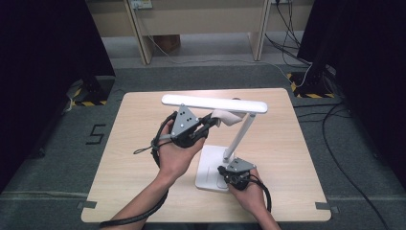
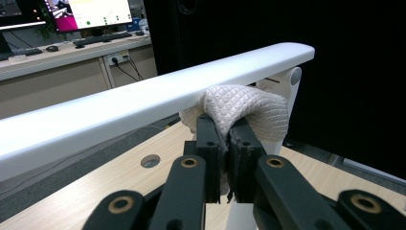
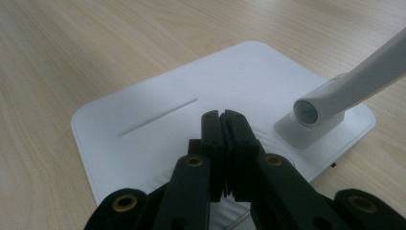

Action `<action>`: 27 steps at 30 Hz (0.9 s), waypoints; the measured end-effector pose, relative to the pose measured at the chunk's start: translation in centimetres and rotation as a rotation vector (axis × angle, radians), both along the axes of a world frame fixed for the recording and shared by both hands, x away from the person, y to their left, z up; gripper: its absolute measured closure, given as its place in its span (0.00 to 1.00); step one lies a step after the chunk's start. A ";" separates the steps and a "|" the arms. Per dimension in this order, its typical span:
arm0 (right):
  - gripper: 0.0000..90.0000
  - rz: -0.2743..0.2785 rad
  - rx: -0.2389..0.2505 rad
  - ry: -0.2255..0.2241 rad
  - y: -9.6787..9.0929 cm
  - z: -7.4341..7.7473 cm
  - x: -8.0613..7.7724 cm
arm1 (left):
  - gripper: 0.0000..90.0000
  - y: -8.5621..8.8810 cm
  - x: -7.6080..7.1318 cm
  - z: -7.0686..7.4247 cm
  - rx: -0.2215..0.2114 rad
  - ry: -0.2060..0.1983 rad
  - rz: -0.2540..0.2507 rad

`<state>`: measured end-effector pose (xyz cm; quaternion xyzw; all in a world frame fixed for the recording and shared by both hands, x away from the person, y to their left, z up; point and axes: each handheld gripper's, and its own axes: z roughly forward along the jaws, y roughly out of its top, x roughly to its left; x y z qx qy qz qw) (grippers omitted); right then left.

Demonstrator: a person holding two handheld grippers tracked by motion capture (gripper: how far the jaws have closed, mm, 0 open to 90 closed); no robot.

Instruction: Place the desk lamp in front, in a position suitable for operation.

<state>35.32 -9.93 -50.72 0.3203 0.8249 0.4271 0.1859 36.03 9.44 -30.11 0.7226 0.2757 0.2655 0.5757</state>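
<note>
The left hand-held gripper (image 2: 222, 132) is clenched on a quilted cloth (image 2: 249, 108), pressing it against the light bar (image 1: 214, 103) of the white desk lamp standing on the table (image 1: 139, 143). The right hand-held gripper (image 3: 223, 117), clenched on nothing, rests on the lamp's base (image 3: 158, 120), apparently steadying it. This looks like mid-wipe; next comes a steady drag of the cloth along the bar.

- The desk lamp (image 1: 225, 139) stood on the table (image 1: 134, 158), its base (image 1: 209, 167) toward the near edge, right of centre.
- Its stem (image 1: 239, 136) rose from the base's right rear and leaned away.
- The lamp head (image 1: 213, 103) lay crosswise above the table, reaching left.
- The cloth (image 1: 227, 118) touched the head's underside, near the stem.
- The left gripper (image 1: 210, 122) sat left of the stem; the right gripper (image 1: 225, 171) was over the base.
</note>
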 end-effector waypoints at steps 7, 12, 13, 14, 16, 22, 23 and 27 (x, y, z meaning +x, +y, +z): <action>0.98 -0.004 0.004 0.007 0.1 0.0 0.0 | 0.94 -0.6 0.1 0.0 -0.005 0.004 -0.002; 0.98 -0.003 0.006 0.007 0.1 0.0 0.0 | 0.94 -1.0 0.1 0.0 -0.009 0.006 -0.004; 0.98 -0.003 0.007 0.006 0.1 0.0 0.0 | 0.94 -1.0 0.1 0.0 -0.008 0.006 -0.004; 0.98 -0.004 0.008 0.007 0.1 0.0 0.0 | 0.94 -1.1 0.1 0.0 -0.008 0.006 -0.003; 0.98 -0.005 0.006 0.006 0.1 0.0 0.0 | 0.94 -1.2 0.0 0.0 -0.005 0.004 -0.004; 0.98 -0.003 0.006 0.004 0.1 0.0 0.0 | 0.94 -1.7 0.0 -0.1 -0.006 0.002 -0.007; 0.98 -0.004 0.008 0.005 0.1 -0.1 0.0 | 0.94 -1.8 0.0 -0.1 -0.007 0.001 -0.008; 0.98 -0.003 0.005 0.004 0.1 0.0 0.0 | 0.94 -2.2 0.0 -0.1 -0.006 -0.001 -0.010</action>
